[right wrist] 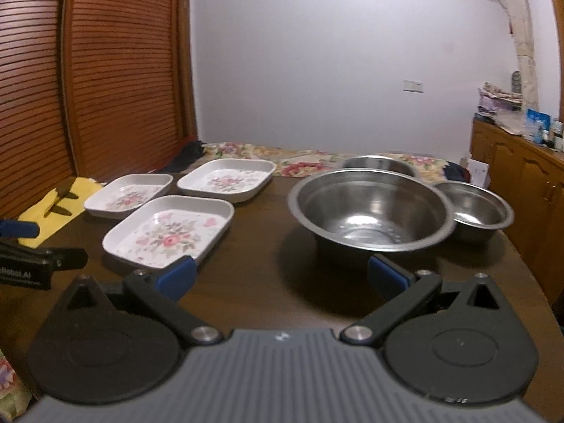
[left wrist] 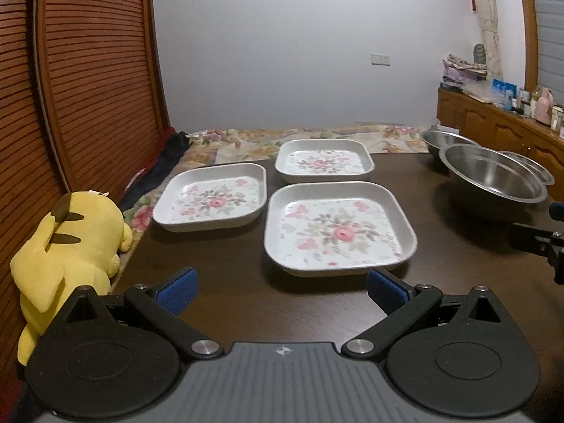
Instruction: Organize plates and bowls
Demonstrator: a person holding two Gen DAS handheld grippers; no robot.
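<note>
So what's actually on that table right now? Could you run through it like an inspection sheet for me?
Surface: dark wooden table, bare toward the near edge.
Job's things: three square flowered plates side by side, none stacked; three metal bowls, a large bowl, a smaller bowl to its right, a third bowl behind.
Clutter: yellow plush toy off the table's left edge.
Grippers: left gripper open, empty, facing the nearest plate; right gripper open, empty, before the large bowl.
Cables: nothing seen.
Surroundings: slatted wooden doors, flowered bedding, cluttered wooden cabinet on the right.
</note>
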